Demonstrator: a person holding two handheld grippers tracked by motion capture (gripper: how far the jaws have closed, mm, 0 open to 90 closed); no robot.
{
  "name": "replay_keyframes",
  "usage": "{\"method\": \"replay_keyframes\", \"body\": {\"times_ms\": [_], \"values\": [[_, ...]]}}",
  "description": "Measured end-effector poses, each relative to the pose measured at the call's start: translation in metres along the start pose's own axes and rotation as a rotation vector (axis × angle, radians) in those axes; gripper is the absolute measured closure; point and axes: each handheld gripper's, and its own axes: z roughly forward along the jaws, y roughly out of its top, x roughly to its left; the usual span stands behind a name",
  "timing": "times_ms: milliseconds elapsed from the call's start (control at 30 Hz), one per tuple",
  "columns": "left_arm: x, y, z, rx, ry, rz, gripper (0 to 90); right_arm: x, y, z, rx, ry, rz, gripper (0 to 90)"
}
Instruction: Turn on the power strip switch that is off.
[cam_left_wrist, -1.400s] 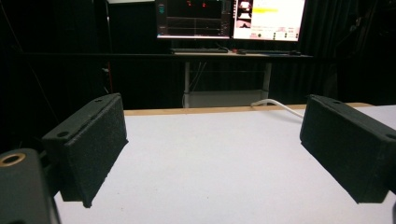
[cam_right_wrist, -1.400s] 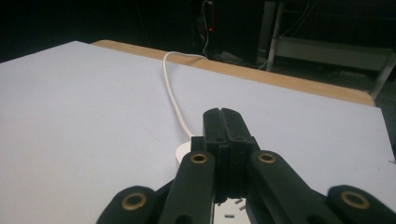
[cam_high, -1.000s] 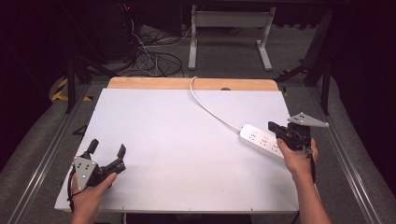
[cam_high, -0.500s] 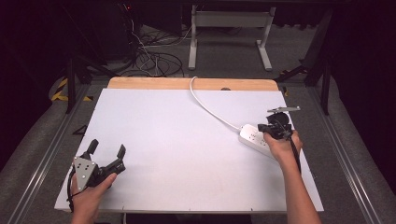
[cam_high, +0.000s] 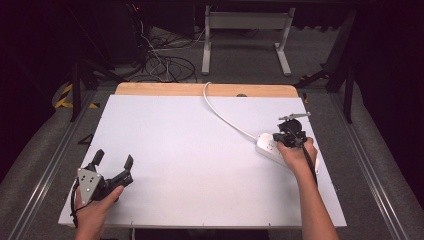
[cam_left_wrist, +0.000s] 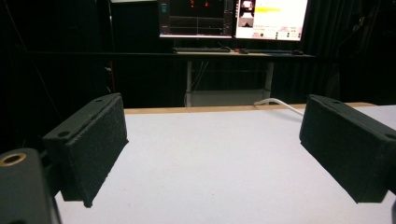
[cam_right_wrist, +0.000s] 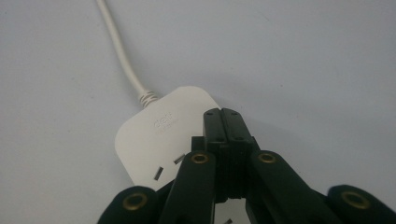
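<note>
Your right gripper (cam_right_wrist: 227, 114) is clenched, its two black jaws pressed flat together with nothing between them; it points down at the white power strip (cam_high: 270, 148), and in the right gripper view the closed tips sit over the strip's rounded end, close to the edge on the side away from the cable; whether they touch the plastic you cannot tell from here; the strip's socket slots lie just below and beside your jaws, and its white cable (cam_right_wrist: 119, 51) runs off ahead of the tips across the white table (cam_high: 190, 150); in the high view that cable curves away from your right gripper (cam_high: 290, 136) toward the far wooden edge (cam_high: 165, 89); your left gripper (cam_high: 114, 165) is released, its jaws spread wide and empty, resting low near the table's near corner, well apart from the strip; ahead of its jaws lie bare tabletop and, beyond the table, lit monitors (cam_left_wrist: 233, 18)
</note>
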Motion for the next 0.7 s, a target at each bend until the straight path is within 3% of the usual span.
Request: {"method": "replay_keyframes", "body": {"times_ms": [200, 567, 700], "values": [[0.0002, -0.0002, 0.0002, 0.000, 0.001, -0.003, 8.3, 0.0002, 0.0004, 0.0029, 0.008, 0.003, 0.001, 90.0], [0.0017, 0.0008, -0.0021, -0.005, 0.009, -0.010, 8.3, 0.0051, -0.0006, 0.0068, 0.025, -0.039, -0.026, 90.0], [0.0014, 0.0011, -0.0024, -0.006, 0.009, -0.014, 8.3, 0.0056, -0.0010, 0.0072, 0.026, -0.041, -0.013, 90.0]]}}
